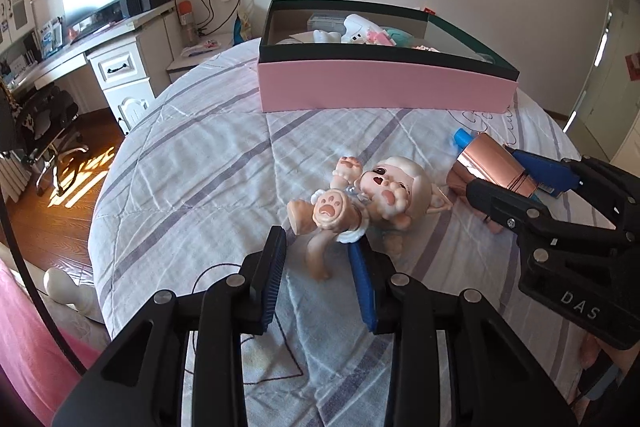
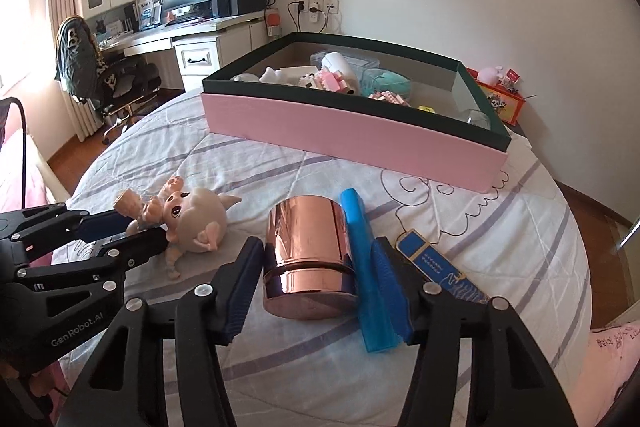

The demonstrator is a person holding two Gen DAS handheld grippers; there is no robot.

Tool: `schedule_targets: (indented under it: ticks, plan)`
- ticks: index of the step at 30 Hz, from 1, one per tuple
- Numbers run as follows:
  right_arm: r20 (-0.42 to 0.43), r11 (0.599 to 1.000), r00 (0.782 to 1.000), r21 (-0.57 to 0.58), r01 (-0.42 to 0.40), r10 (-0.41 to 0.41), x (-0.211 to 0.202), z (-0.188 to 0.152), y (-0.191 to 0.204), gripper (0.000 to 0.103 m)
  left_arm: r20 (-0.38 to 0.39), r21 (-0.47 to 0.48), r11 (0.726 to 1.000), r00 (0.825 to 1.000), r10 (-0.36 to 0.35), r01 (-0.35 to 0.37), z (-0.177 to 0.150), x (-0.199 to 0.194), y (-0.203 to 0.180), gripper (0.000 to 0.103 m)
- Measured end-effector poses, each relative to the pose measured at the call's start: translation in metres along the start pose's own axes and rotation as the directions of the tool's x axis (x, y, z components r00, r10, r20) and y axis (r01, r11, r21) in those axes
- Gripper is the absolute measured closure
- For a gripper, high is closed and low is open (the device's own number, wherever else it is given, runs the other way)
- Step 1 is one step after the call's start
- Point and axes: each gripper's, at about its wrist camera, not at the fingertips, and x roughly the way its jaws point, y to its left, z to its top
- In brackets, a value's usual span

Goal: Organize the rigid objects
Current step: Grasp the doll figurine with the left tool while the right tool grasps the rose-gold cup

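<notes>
A pig-hooded doll (image 1: 384, 195) lies feet-first toward my left gripper (image 1: 318, 275), whose pads close on one of its thin legs. In the right wrist view the same doll (image 2: 200, 223) sits pinched in the left gripper (image 2: 132, 227). My right gripper (image 2: 316, 247) is shut across a shiny copper cup (image 2: 308, 251) lying on its side and a blue plastic case (image 2: 366, 279) pressed against it. From the left wrist view, the cup (image 1: 496, 163) shows between the right gripper's fingers (image 1: 496, 171). A pink box (image 2: 352, 135) with a dark green rim stands beyond, holding several toys.
Everything rests on a bed with a striped pale quilt (image 1: 208, 155). A blue flat card (image 2: 436, 263) lies right of the right gripper. A desk (image 1: 80, 47) with a monitor and an office chair (image 2: 108, 79) stand to the left. A red box (image 2: 500, 99) sits behind the pink box.
</notes>
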Motion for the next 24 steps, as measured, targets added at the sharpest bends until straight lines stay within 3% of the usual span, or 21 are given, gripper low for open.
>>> schedule_targets:
  ticks: [4, 7, 11, 12, 13, 16, 17, 24]
  plan:
    - [-0.021, 1.0, 1.0, -0.003, -0.011, 0.011, 0.008, 0.001, 0.001, 0.052, 0.009, 0.036, 0.999, 1.0, 0.007, -0.007, 0.005, 0.005, -0.007, 0.06]
    - [-0.027, 1.0, 1.0, -0.02, -0.006, 0.006, 0.011, 0.002, 0.002, 0.052, 0.008, 0.052, 0.999, 1.0, 0.015, -0.015, 0.01, 0.011, -0.01, 0.044]
    - [-0.02, 1.0, 1.0, -0.022, -0.016, 0.016, 0.011, 0.002, 0.001, 0.055, 0.001, 0.074, 0.997, 1.0, 0.025, -0.025, 0.015, 0.019, -0.013, 0.045]
    - [-0.018, 1.0, 1.0, -0.02, -0.024, 0.023, 0.011, 0.002, 0.0, 0.055, 0.005, 0.086, 0.996, 1.0, 0.012, -0.013, 0.016, 0.02, -0.015, 0.053]
    - [-0.016, 0.999, 0.999, -0.017, -0.03, 0.029, 0.011, 0.002, -0.001, 0.055, 0.008, 0.098, 0.995, 1.0, -0.013, 0.012, 0.017, 0.021, -0.017, 0.072]
    - [-0.009, 0.999, 0.999, -0.003, -0.04, 0.04, 0.009, 0.002, -0.004, 0.055, 0.02, 0.118, 0.993, 1.0, -0.001, -0.001, 0.017, 0.02, -0.023, 0.076]
    - [-0.008, 0.999, 0.999, 0.005, -0.047, 0.047, 0.008, 0.002, -0.006, 0.055, 0.021, 0.115, 0.993, 1.0, -0.011, 0.008, 0.017, 0.019, -0.023, 0.082]
    - [0.002, 0.996, 0.997, 0.039, -0.079, 0.079, 0.0, -0.002, -0.014, 0.055, 0.011, 0.1, 0.993, 0.998, -0.062, 0.061, 0.008, 0.007, -0.022, 0.087]
